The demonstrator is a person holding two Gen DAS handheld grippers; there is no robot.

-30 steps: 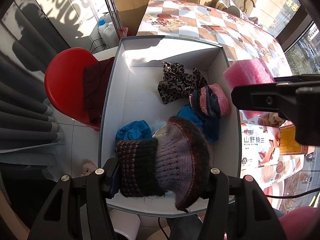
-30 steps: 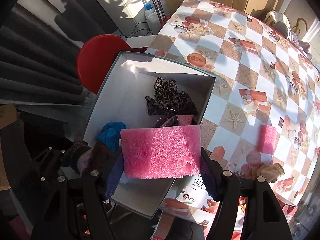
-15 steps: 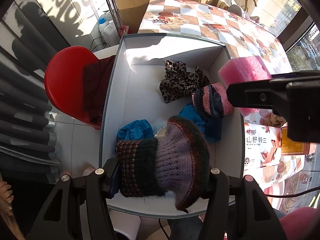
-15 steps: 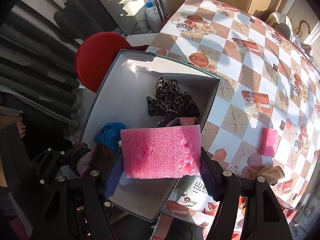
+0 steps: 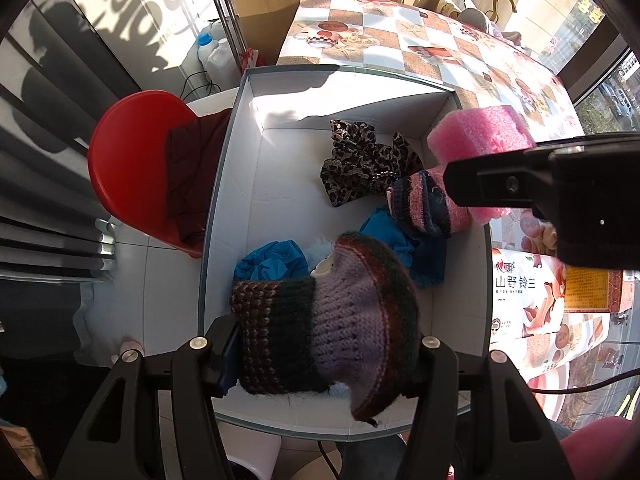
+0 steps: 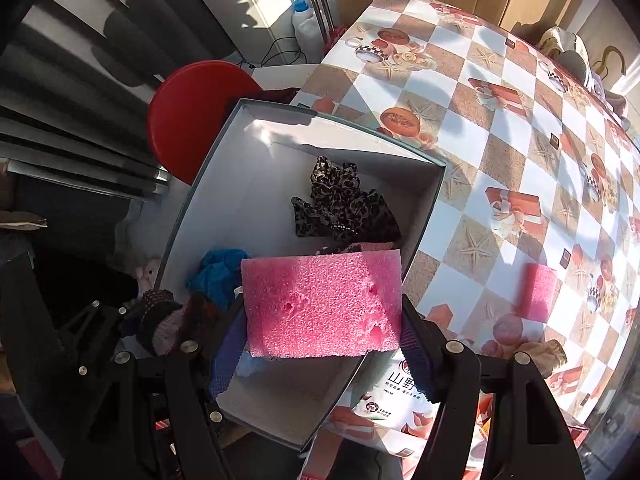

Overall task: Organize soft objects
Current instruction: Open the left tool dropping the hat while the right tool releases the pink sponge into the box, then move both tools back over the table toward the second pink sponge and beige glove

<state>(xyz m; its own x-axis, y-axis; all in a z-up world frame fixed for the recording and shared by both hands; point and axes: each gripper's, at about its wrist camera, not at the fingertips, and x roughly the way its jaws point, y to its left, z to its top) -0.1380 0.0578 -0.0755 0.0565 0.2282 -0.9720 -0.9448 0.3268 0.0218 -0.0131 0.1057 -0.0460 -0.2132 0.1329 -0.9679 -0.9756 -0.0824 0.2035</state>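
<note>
Both cameras look steeply down from close above the box [image 5: 224,208]. The left wrist view sits over its near edge and faces along its length toward the bench's [image 5: 400,36] far end. The right wrist view hangs over the box's [image 6: 208,184] near right corner, facing the bench [image 6: 500,152]. Both share the box interior, the leopard cloth [image 5: 360,164] [image 6: 340,208] and the red stool [image 5: 132,168] [image 6: 188,120].

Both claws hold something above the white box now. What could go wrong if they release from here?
1. The pink foam block in the right claw hangs over the white box wall nearest the table; released there, it may tip outside.
2. The knitted hat in the left claw overhangs the near rim, so it may slide off.
3. The claws are close and could bump.
</note>
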